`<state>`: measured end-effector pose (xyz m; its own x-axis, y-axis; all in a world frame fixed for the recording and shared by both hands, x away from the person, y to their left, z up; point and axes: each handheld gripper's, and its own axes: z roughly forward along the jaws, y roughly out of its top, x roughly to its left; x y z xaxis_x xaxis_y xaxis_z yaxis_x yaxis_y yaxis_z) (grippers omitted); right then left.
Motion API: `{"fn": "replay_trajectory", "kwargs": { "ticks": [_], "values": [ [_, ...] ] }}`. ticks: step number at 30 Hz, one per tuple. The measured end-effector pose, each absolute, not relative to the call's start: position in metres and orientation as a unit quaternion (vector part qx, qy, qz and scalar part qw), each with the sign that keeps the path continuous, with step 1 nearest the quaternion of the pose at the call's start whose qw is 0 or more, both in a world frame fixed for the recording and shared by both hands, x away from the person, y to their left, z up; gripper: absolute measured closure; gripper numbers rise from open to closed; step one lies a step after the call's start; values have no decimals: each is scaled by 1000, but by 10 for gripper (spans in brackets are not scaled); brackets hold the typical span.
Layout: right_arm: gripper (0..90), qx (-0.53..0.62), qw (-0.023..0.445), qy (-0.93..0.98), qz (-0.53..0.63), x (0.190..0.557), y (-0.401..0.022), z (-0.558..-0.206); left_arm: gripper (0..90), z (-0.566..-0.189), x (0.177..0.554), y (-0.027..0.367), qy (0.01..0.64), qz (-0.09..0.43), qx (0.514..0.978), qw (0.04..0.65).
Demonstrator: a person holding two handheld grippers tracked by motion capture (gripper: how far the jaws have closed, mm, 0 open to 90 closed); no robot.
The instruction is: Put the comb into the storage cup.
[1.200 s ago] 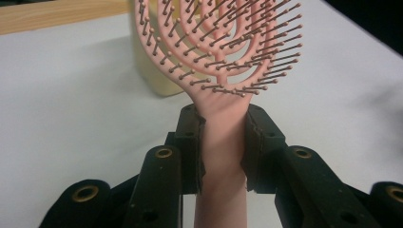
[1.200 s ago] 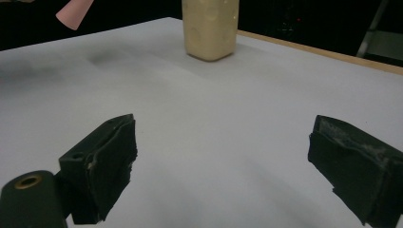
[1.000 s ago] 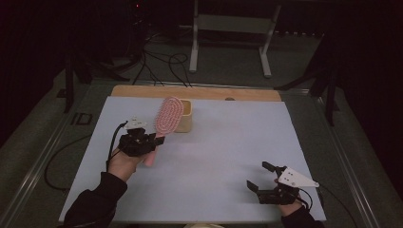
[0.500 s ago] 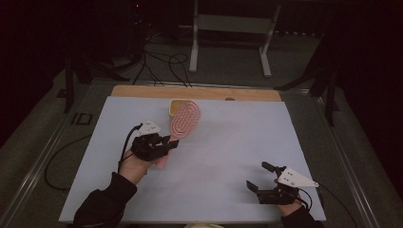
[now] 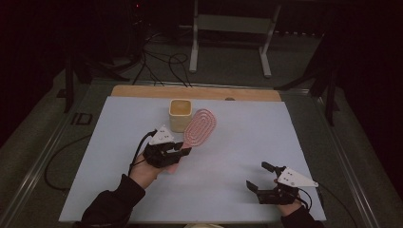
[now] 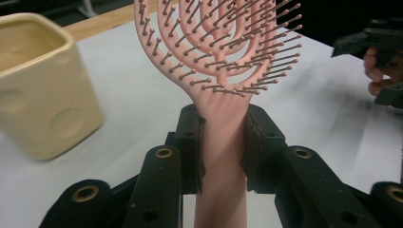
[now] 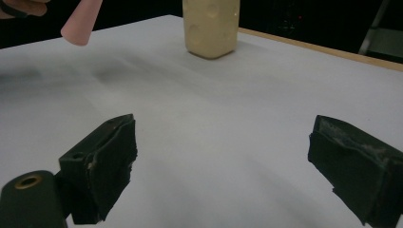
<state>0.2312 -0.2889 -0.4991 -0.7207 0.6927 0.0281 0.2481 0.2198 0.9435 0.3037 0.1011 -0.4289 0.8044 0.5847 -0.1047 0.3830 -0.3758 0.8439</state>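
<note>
A pink hairbrush (image 5: pixel 199 129) with an oval, open-ribbed head is held off the table by its handle, my left gripper (image 5: pixel 183 151) shut on it. In the left gripper view both jaws clamp the handle of the hairbrush (image 6: pixel 223 137) below the bristled head. A cream square cup (image 5: pixel 180 114) stands upright just left of the brush head, and the cup (image 6: pixel 43 90) shows close at the left of that view. My right gripper (image 5: pixel 260 176) rests near the front right of the table, open and holding nothing. The right gripper view shows the cup (image 7: pixel 210 27) far ahead and the brush's handle tip (image 7: pixel 81 23).
A pale blue mat (image 5: pixel 237 156) covers the table, with a wooden strip (image 5: pixel 142 91) along the far edge. Cables (image 5: pixel 161 61) and a metal stand (image 5: pixel 228 28) lie on the dark floor beyond. A cable (image 5: pixel 62 156) trails off the left side.
My left gripper has carried the hairbrush rightward and toward the table's middle, uncovering the cup that it overlapped before. The right gripper has stayed put.
</note>
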Motion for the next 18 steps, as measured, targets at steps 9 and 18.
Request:
{"fn": "replay_trajectory", "kwargs": {
  "ticks": [9,18],
  "values": [
    [87,312,203,754,541,232,-288,-500,716,-440,296,91,262,109,827,486],
    [87,311,203,755,540,232,-288,-500,715,-452,290,95,260,118,815,504]
  ]
}}
